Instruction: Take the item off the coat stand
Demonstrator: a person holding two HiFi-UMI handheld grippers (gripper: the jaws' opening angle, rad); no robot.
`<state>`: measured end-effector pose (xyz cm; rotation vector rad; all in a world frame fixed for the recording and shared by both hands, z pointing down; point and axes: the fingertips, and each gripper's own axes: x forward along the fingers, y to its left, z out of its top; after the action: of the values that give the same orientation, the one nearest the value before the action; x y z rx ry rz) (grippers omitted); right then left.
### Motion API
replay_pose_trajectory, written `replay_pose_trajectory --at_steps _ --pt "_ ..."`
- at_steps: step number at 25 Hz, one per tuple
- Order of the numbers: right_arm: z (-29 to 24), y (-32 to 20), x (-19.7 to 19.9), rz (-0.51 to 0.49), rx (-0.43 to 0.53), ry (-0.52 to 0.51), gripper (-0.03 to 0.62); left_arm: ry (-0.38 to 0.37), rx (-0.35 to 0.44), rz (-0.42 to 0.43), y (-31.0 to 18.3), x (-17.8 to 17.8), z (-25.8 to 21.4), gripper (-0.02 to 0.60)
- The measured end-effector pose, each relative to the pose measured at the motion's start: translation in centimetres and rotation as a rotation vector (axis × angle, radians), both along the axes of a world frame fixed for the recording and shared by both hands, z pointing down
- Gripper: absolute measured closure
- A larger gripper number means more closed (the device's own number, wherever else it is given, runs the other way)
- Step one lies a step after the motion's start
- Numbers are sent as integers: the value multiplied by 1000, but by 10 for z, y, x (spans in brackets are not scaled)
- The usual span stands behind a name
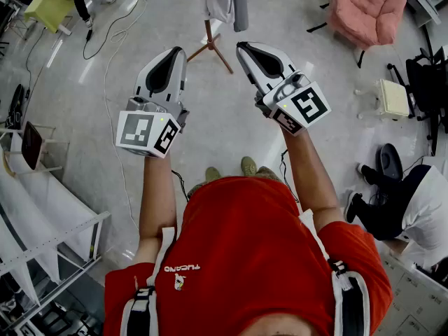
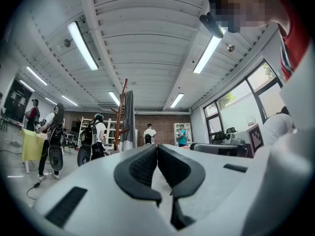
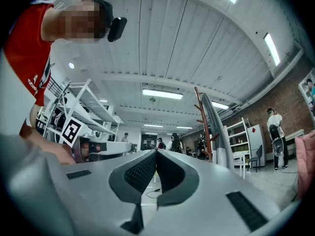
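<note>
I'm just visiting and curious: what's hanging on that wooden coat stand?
A grey garment hangs on the coat stand, covering part of it; how it is hooked on cannot be seen.

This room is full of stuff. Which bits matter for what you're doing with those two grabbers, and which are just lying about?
Part of the job:
- coat stand
- grey garment hanging on it
- left gripper and right gripper, both shut and empty

Just lying about:
- pink armchair
- yellow table
- white stool

Bare floor [image 1: 210, 117] before coat stand [image 1: 208, 39]; cable [image 1: 105, 89] left.
</note>
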<state>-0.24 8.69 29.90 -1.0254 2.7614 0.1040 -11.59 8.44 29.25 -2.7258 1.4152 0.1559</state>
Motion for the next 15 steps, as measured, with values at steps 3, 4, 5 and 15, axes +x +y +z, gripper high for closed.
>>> replay_pose_trajectory --at_steps 3,4,5,15 --pt "-4 3 -4 -24 56 4 571 3 1 -1 1 -2 1 569" --pt "-4 4 -5 -31 59 1 571 4 0 -1 1 -3 2 569" --pt "-4 5 -6 -34 57 -3 571 6 0 -2 1 -4 3 569" --pt "5 4 -22 38 37 10 571 36 0 13 -5 -40 8 569"
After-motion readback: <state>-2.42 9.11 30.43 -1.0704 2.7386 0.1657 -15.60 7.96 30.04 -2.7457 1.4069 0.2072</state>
